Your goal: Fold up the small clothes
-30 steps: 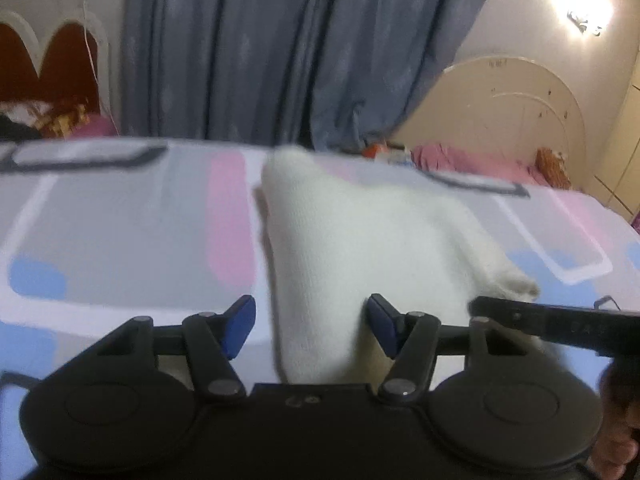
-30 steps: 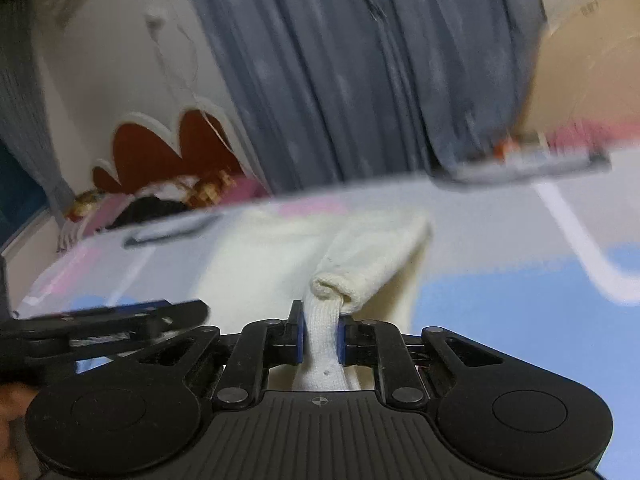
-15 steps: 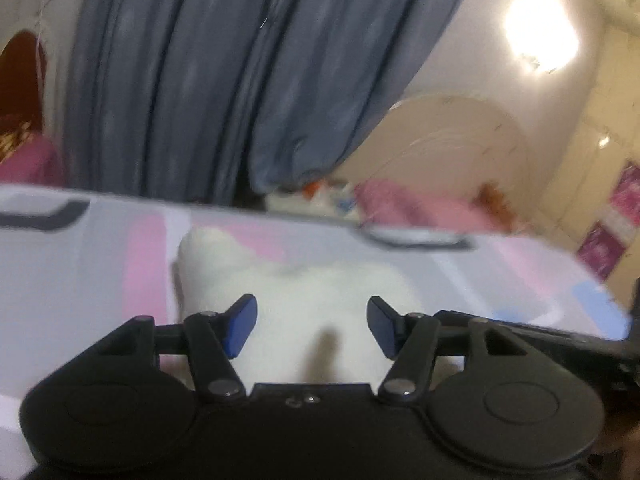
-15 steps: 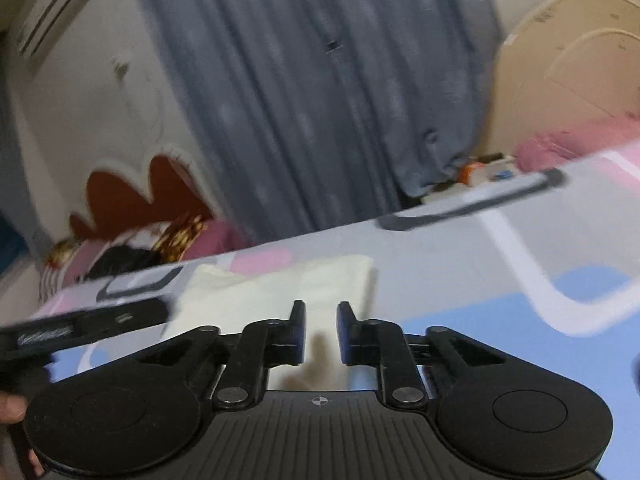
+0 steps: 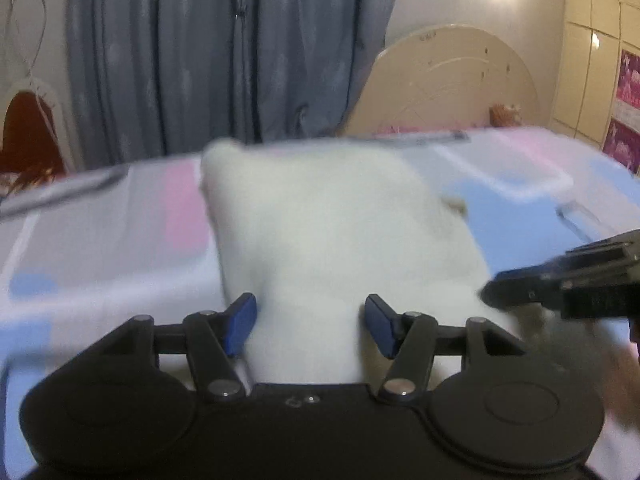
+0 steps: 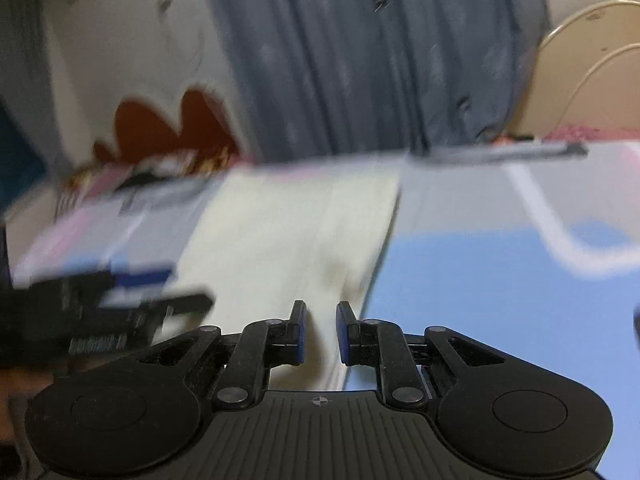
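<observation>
Left wrist view: our left gripper (image 5: 310, 326) hovers with jaws wide and empty over the near edge of the white knit garment (image 5: 336, 232), which lies flat on the patterned bedsheet (image 5: 100, 240), probably lining up a fold. Right wrist view: our right gripper (image 6: 319, 332) stands narrow, gripping nothing, at the garment's right edge (image 6: 384, 240), with bare blue sheet beyond giving room.

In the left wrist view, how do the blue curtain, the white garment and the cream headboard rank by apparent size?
1. blue curtain
2. white garment, though nearness to the camera enlarges it, so this order is unsure
3. cream headboard
</observation>
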`<state>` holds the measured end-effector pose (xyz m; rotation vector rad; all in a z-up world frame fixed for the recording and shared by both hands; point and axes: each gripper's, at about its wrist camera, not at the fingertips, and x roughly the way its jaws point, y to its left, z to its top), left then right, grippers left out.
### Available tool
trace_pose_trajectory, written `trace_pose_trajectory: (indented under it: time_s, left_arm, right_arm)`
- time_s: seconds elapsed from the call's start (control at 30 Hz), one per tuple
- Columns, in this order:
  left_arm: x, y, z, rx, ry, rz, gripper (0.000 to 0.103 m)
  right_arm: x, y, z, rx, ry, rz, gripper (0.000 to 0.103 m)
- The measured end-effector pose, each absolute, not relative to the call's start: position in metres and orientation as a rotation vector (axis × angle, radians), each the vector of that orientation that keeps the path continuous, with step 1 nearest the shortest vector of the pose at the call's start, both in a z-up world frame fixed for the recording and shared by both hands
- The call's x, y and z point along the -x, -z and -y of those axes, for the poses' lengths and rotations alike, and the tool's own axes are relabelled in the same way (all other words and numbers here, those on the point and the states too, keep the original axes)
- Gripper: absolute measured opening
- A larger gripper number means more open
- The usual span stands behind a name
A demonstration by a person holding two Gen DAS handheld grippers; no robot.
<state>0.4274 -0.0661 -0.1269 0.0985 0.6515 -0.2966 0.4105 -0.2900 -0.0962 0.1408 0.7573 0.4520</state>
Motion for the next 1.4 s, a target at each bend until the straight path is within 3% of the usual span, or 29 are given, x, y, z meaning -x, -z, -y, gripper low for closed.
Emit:
trace_pose_trajectory:
  time_s: [0.07, 0.2, 0.43, 0.5, 0.6, 0.8, 0.9, 1.0, 1.07, 1.13, 1.17, 1.2, 1.27, 1.3, 1.37, 1.4]
  left_arm:
    - [-0.408, 0.126, 0.06, -0.093, 0.283, -0.641, 0.058]
    - [-0.389, 0.113, 0.044, -0.021, 0.255, -0.636, 0.06]
    - [-0.404, 0.123, 0.02, 0.127, 0.208, -0.766, 0.064]
    - [-0.396, 0.116, 0.016, 0.119, 0.191, -0.759, 0.059]
    - [-0.382, 0.097, 0.016, 0.119, 0.218, -0.684, 0.056]
    - [-0.384, 0.095, 0.052, 0.072, 0.349, -0.646, 0.056]
    - [-0.391, 0.117, 0.069, 0.004, 0.353, -0.737, 0.058]
    - [-0.386, 0.101, 0.063, 0.044, 0.349, -0.697, 0.058]
    - [-0.386, 0.092, 0.058, 0.056, 0.322, -0.625, 0.063]
    - [-0.402, 0.1, 0.062, 0.046, 0.315, -0.7, 0.065]
    - [-0.413, 0.11, 0.065, 0.029, 0.318, -0.787, 0.065]
    - [-0.413, 0.111, 0.067, 0.008, 0.318, -0.774, 0.064]
    - [-0.413, 0.095, 0.058, 0.042, 0.306, -0.756, 0.061]
    - [-0.41, 0.087, 0.05, 0.075, 0.308, -0.713, 0.068]
    - [-0.409, 0.079, 0.038, 0.119, 0.28, -0.653, 0.086]
    - [-0.416, 0.076, 0.031, 0.148, 0.27, -0.644, 0.09]
  right_arm:
    - [-0.382, 0.102, 0.284, -0.072, -0.416, -0.725, 0.017]
    - [-0.359, 0.084, 0.302, -0.237, -0.395, -0.686, 0.017]
    - [-0.369, 0.097, 0.299, -0.293, -0.436, -0.774, 0.017]
    - [-0.365, 0.097, 0.293, -0.27, -0.47, -0.819, 0.01]
    - [-0.357, 0.099, 0.286, -0.167, -0.424, -0.84, 0.01]
    - [-0.343, 0.064, 0.277, -0.145, -0.385, -0.613, 0.01]
    - [-0.36, 0.087, 0.248, -0.045, -0.405, -0.71, 0.01]
    - [-0.367, 0.09, 0.241, -0.012, -0.4, -0.765, 0.01]
    - [-0.365, 0.074, 0.246, -0.042, -0.401, -0.682, 0.01]
    - [-0.372, 0.07, 0.248, -0.079, -0.385, -0.628, 0.011]
    - [-0.382, 0.077, 0.246, -0.091, -0.378, -0.674, 0.011]
    - [-0.392, 0.093, 0.244, -0.084, -0.382, -0.768, 0.011]
    - [-0.397, 0.099, 0.241, -0.068, -0.403, -0.783, 0.012]
    - [-0.398, 0.093, 0.245, -0.087, -0.401, -0.799, 0.012]
    - [-0.397, 0.08, 0.261, -0.193, -0.395, -0.747, 0.019]
    - [-0.397, 0.076, 0.27, -0.249, -0.382, -0.705, 0.049]
